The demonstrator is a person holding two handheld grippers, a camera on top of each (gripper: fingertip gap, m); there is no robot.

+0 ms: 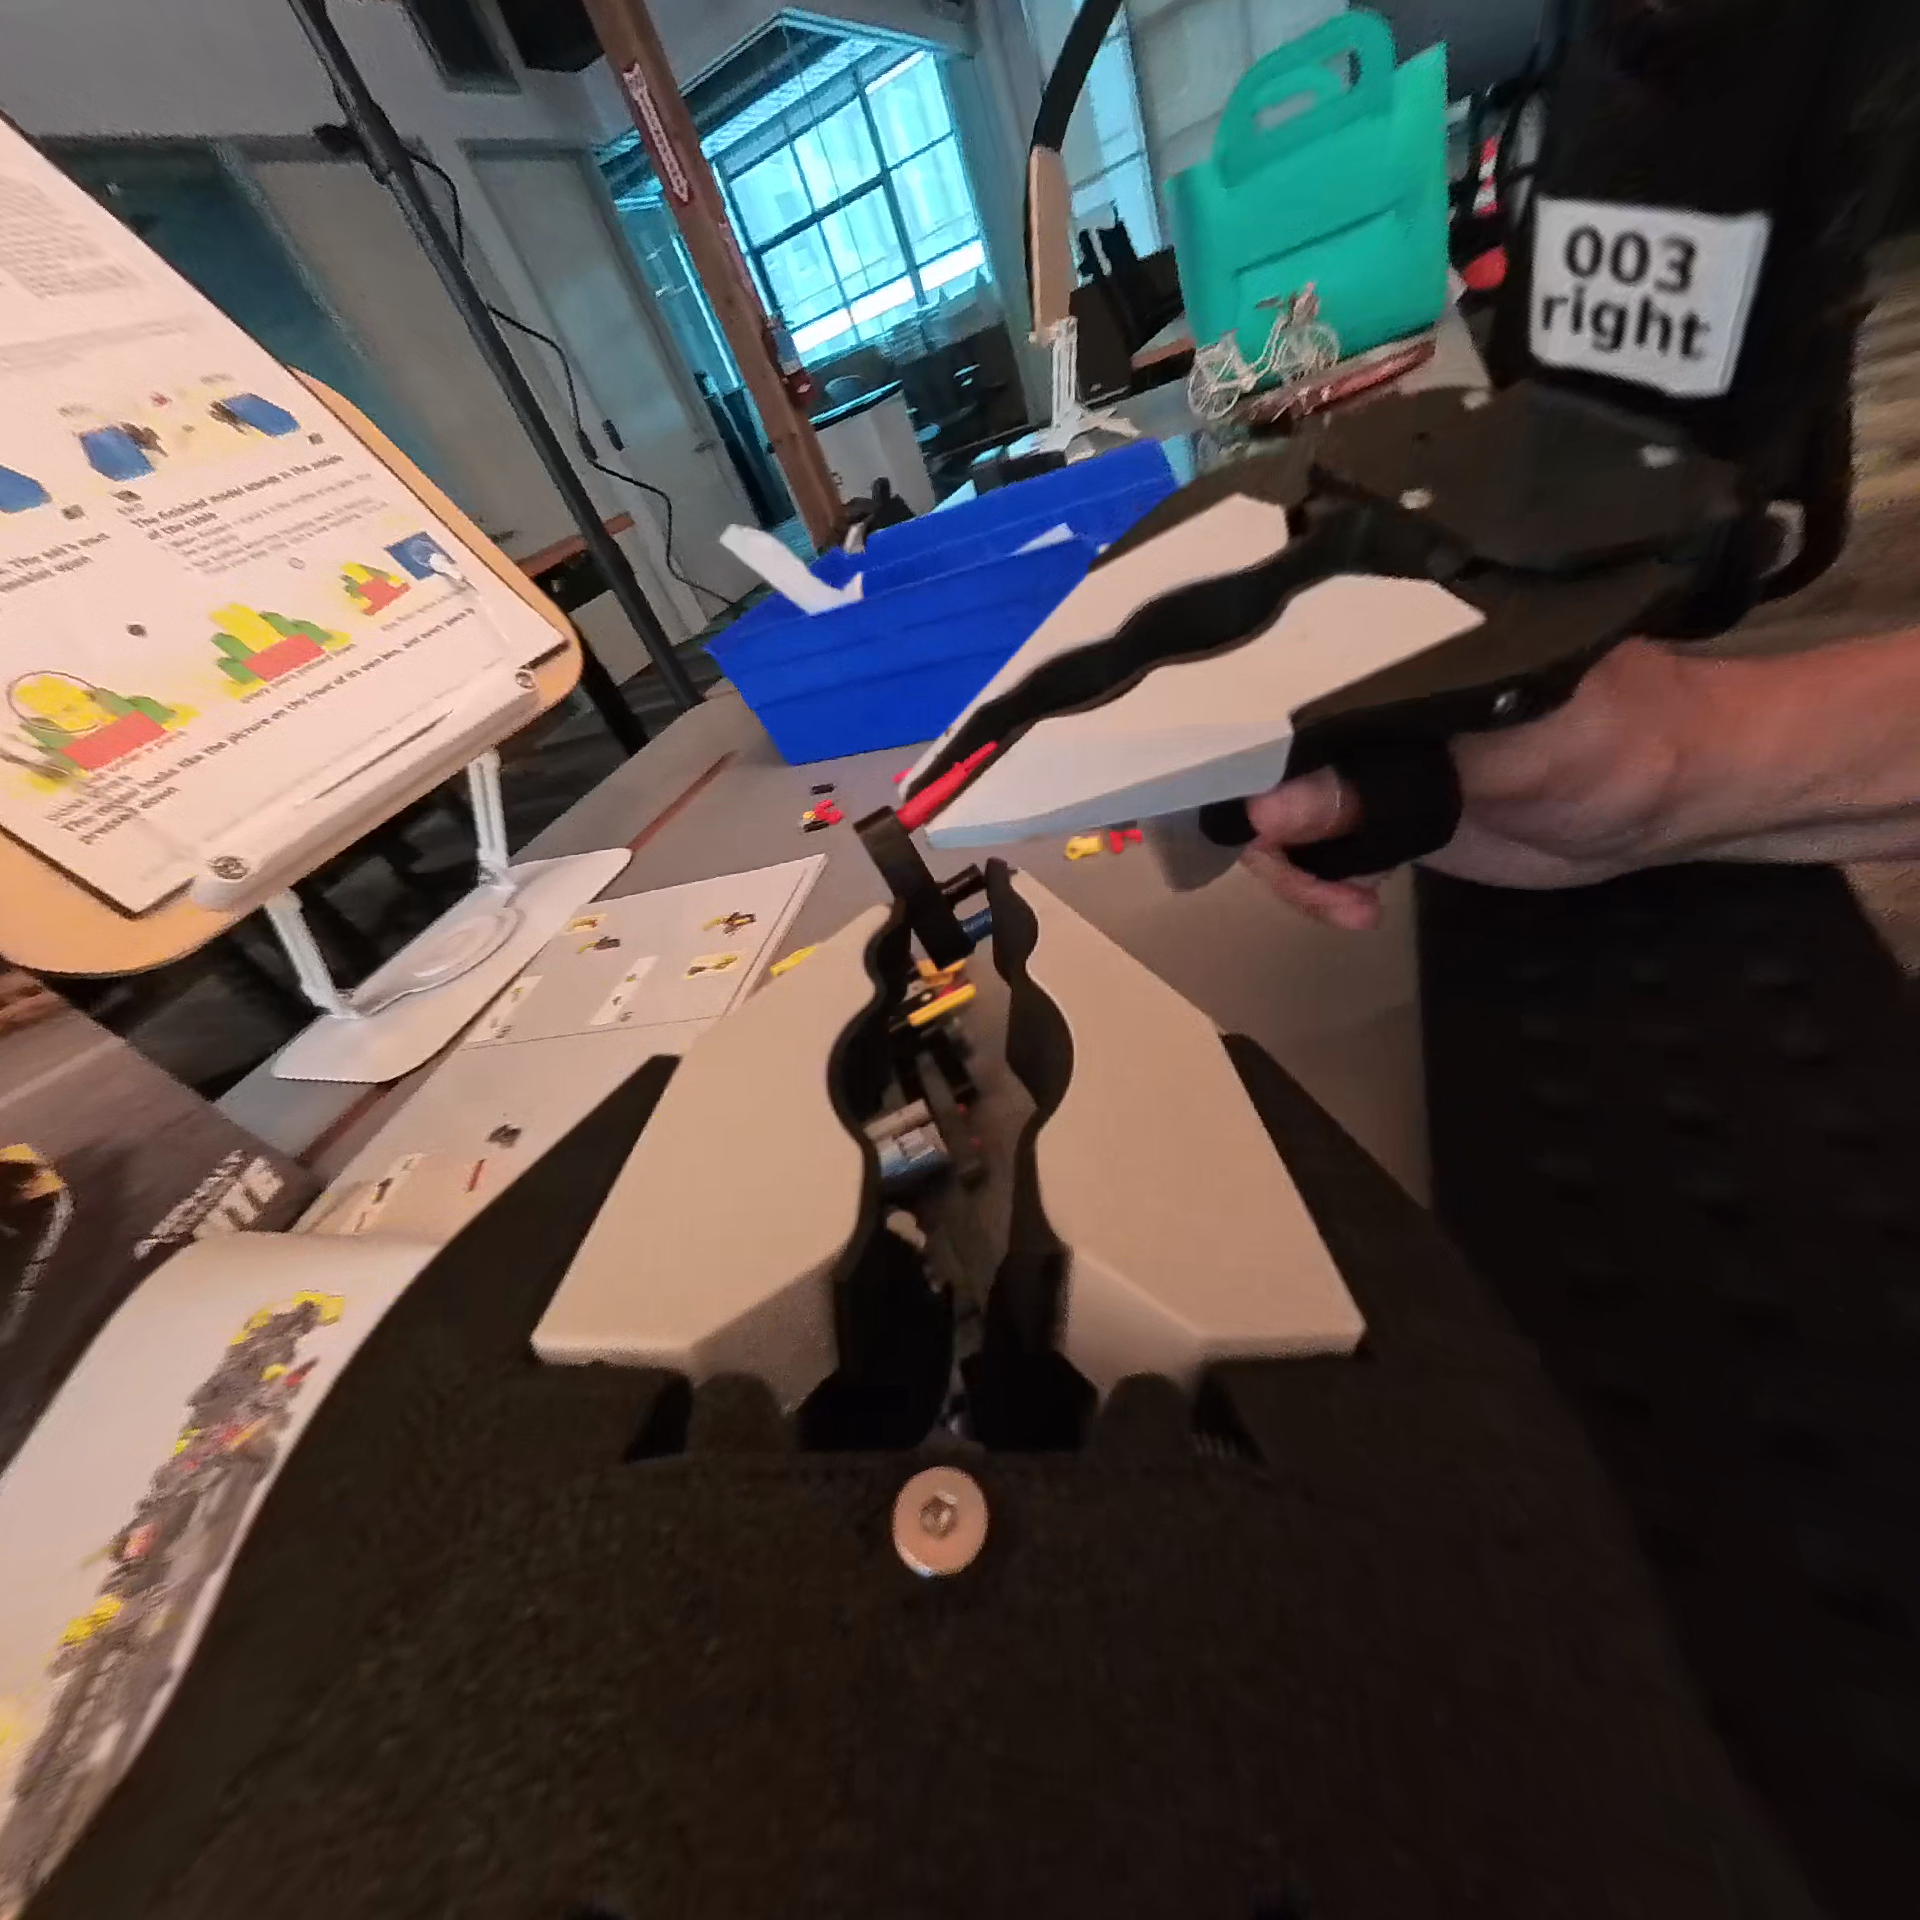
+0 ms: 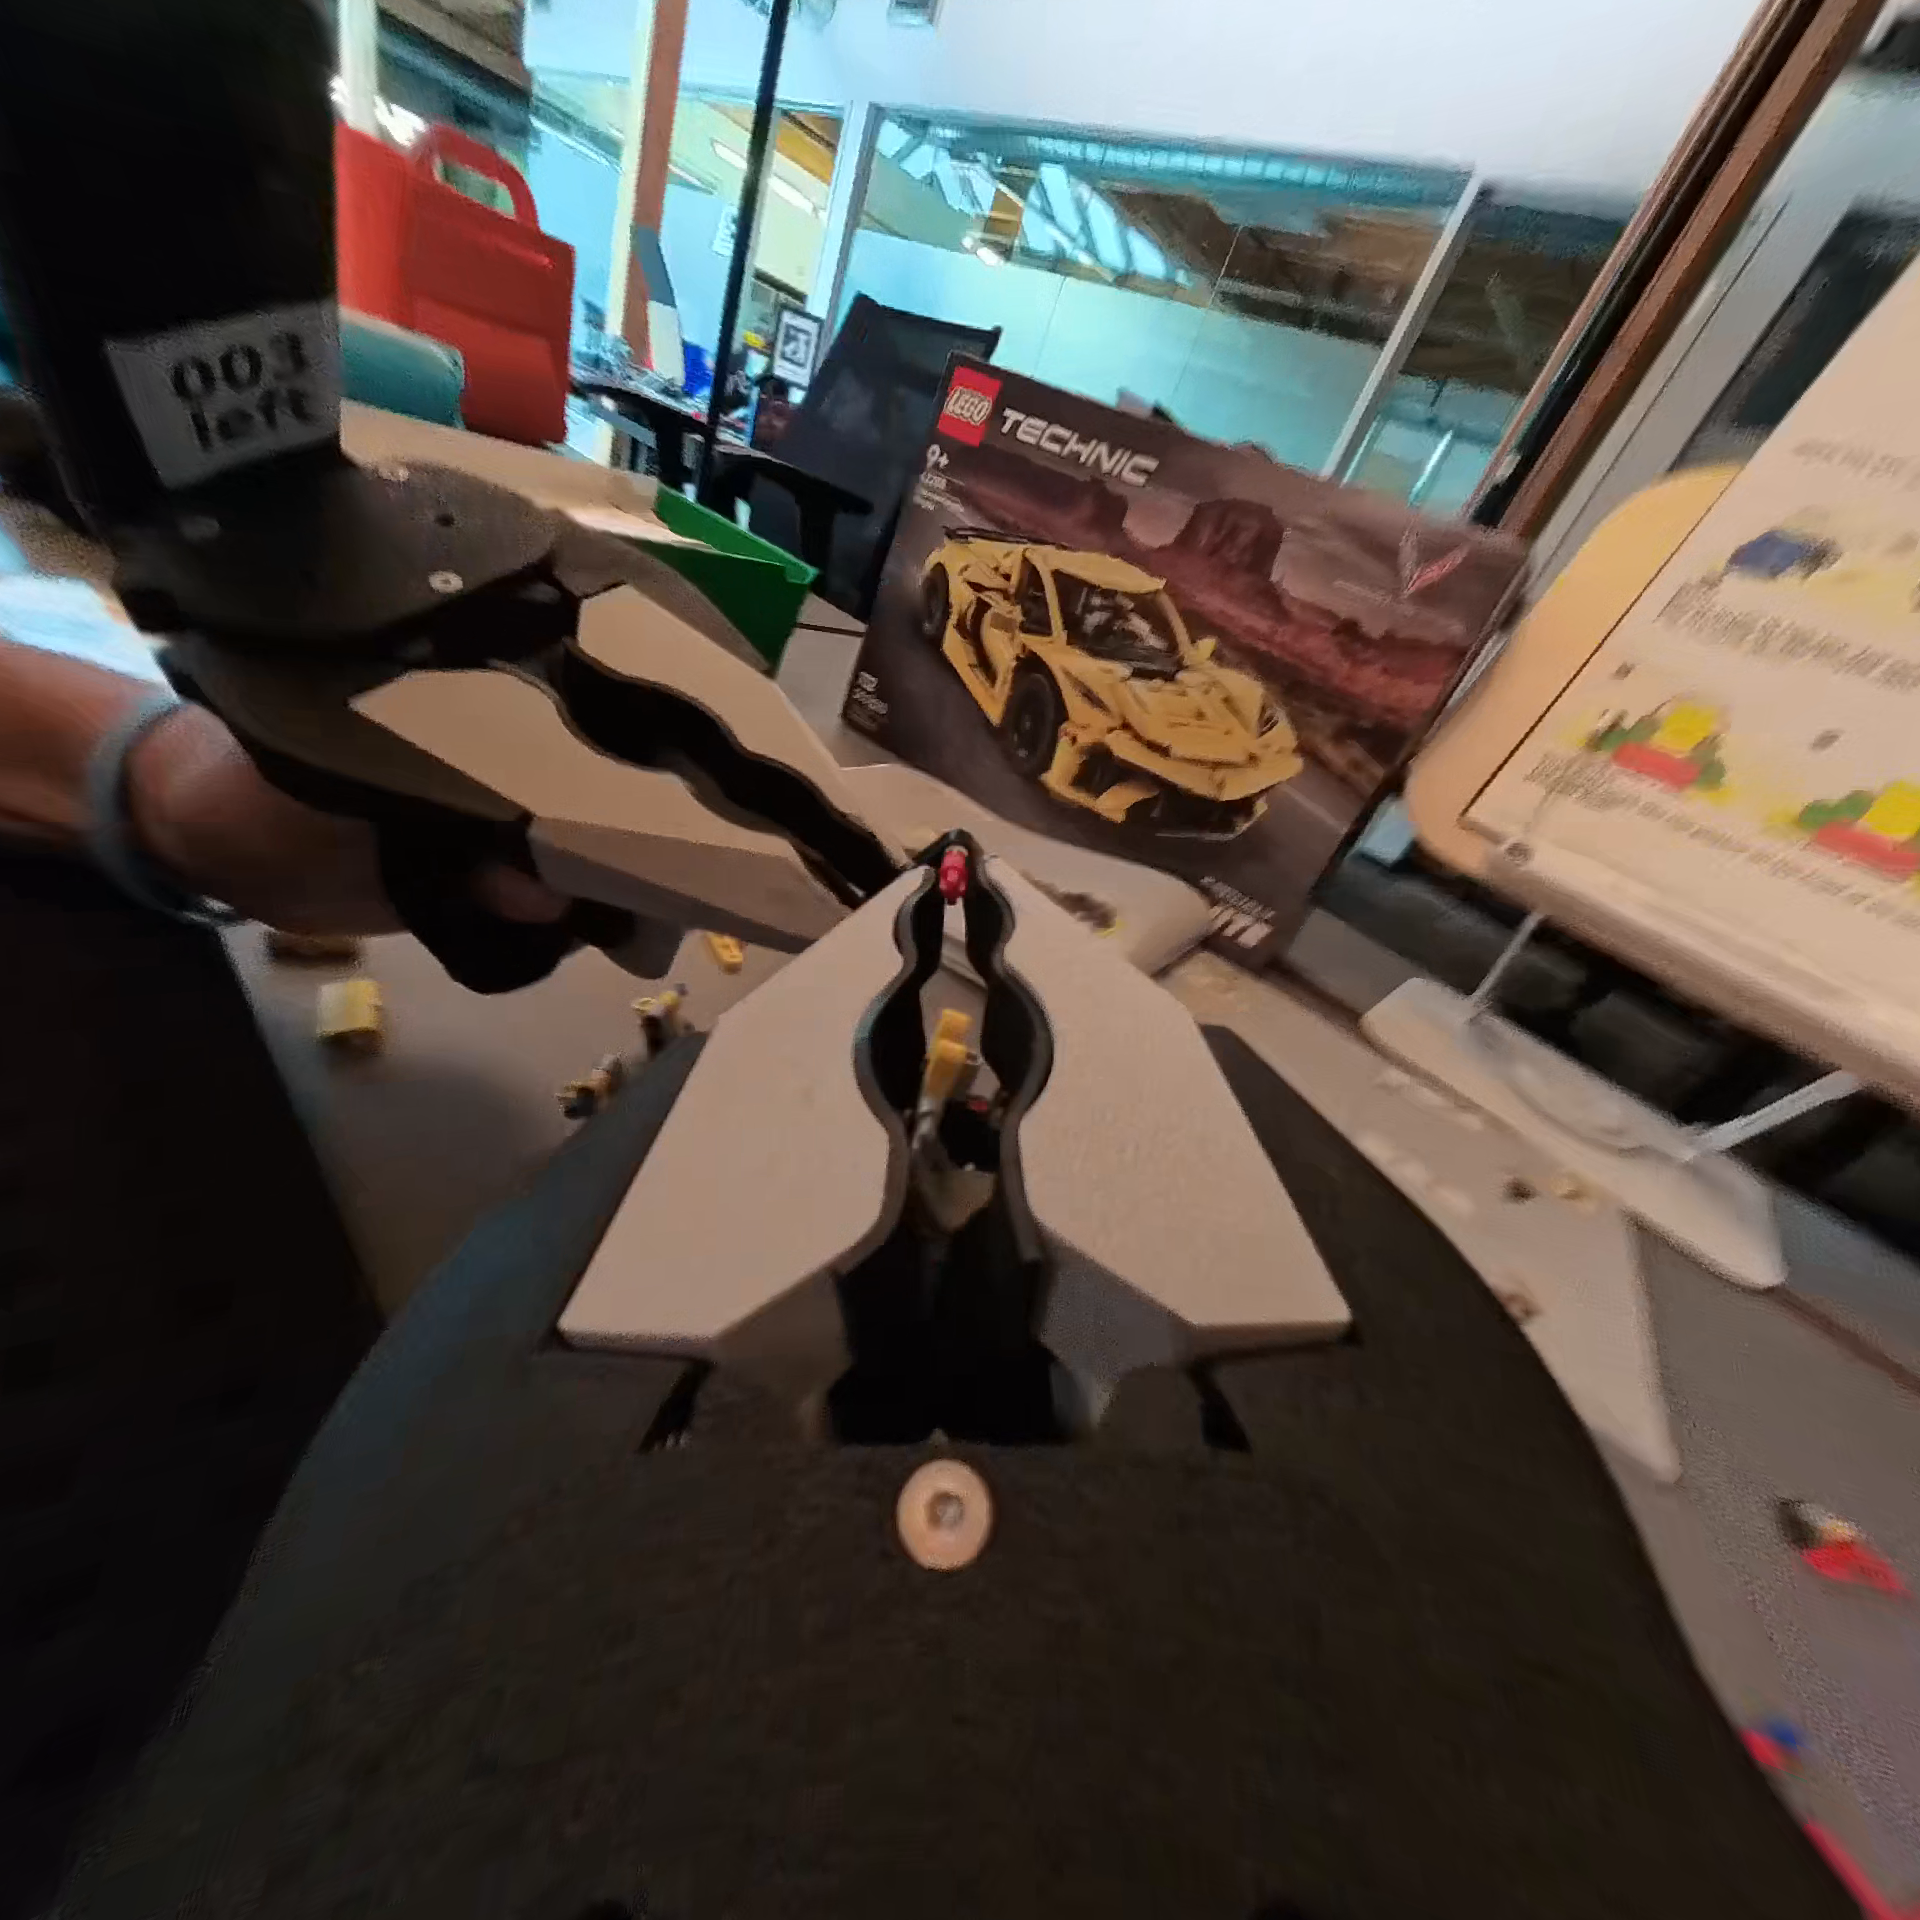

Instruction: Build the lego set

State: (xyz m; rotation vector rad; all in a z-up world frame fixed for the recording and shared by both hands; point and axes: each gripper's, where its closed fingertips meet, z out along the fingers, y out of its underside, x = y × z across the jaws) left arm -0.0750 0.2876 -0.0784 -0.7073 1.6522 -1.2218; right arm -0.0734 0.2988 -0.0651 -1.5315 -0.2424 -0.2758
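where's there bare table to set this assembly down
Freest: the grey table just right of the left gripper, toward the person's dark clothing. A smaller strip lies between the instruction sheet and the blue bin. Crowded: small loose pieces litter the stretch under the right gripper, and the white stand base fills the left.

The left hand-held gripper [image 1: 940, 914] was clamped on a black, yellow and blue lego assembly [image 1: 930, 997], with a black beam sticking up past its fingertips; the right hand-held gripper [image 1: 935, 805] came in from the right, pinching a red axle [image 1: 943, 781] whose tip sat right at that beam; loose pieces [image 1: 1091, 844] lay on the grey counter [image 1: 1195, 935], a blue bin [image 1: 914, 644] further back, instruction sheets [image 1: 655, 961] off to the left.
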